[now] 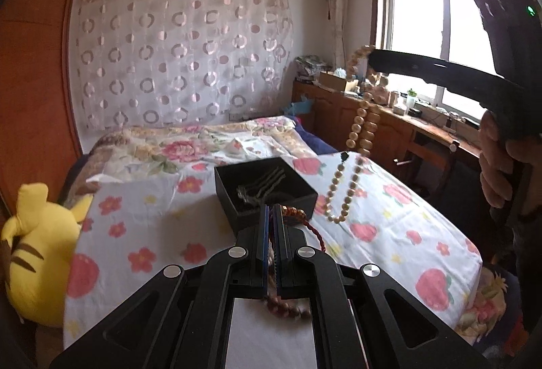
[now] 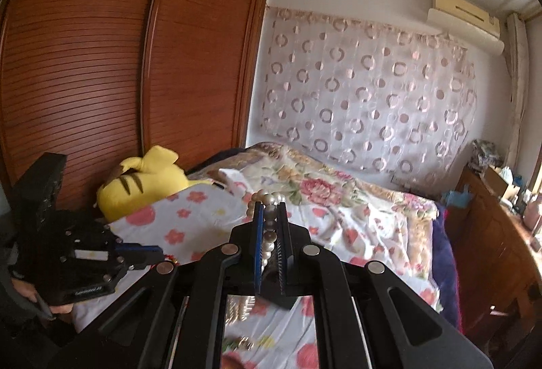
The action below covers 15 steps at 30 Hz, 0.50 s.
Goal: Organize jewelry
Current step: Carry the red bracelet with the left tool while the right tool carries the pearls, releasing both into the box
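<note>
A black open box [image 1: 267,191] sits on the floral bedsheet and holds dark jewelry [image 1: 257,189]. My left gripper [image 1: 271,211] is shut on a dark red bead bracelet with a red cord [image 1: 306,225], just in front of the box's near wall. My right gripper [image 2: 270,210] is shut on a pearl necklace [image 2: 269,201]. In the left wrist view the right gripper [image 1: 372,59] is high at the right and the long pearl strand [image 1: 360,128] hangs from it, its lower end [image 1: 338,199] right of the box. The left gripper also shows in the right wrist view [image 2: 149,254].
The bed [image 1: 389,233] fills the middle. A yellow plush toy [image 1: 37,254] lies at its left edge by a wooden wardrobe [image 2: 101,64]. A wooden counter [image 1: 389,118] with clutter runs under the window at the right. A patterned curtain [image 1: 183,64] hangs behind.
</note>
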Each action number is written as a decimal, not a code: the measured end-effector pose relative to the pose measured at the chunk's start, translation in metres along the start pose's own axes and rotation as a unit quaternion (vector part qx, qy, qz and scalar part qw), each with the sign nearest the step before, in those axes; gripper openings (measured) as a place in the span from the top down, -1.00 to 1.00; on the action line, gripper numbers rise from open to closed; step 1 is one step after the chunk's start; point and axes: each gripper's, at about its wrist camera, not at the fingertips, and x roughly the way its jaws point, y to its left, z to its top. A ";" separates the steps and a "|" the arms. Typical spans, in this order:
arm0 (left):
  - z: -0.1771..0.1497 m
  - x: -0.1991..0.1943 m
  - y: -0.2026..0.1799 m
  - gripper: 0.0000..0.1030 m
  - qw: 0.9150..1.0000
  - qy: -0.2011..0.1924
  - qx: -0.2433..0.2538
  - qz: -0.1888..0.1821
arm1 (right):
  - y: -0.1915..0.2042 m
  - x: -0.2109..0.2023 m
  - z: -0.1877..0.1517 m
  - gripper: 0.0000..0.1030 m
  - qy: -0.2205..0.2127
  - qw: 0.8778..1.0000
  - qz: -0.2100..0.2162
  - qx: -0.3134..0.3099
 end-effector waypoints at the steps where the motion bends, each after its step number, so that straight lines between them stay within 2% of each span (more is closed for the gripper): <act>1: 0.003 0.001 0.000 0.97 1.000 -0.002 0.001 0.002 | -0.001 0.005 0.004 0.83 0.000 1.000 -0.002 -0.003; 8: 0.016 0.008 0.004 0.97 1.000 -0.006 0.005 0.009 | -0.012 0.044 0.018 0.83 0.020 1.000 -0.018 -0.015; 15: 0.017 0.017 0.008 0.97 1.000 0.003 0.005 0.013 | -0.021 0.081 0.013 0.83 0.049 0.998 -0.034 -0.014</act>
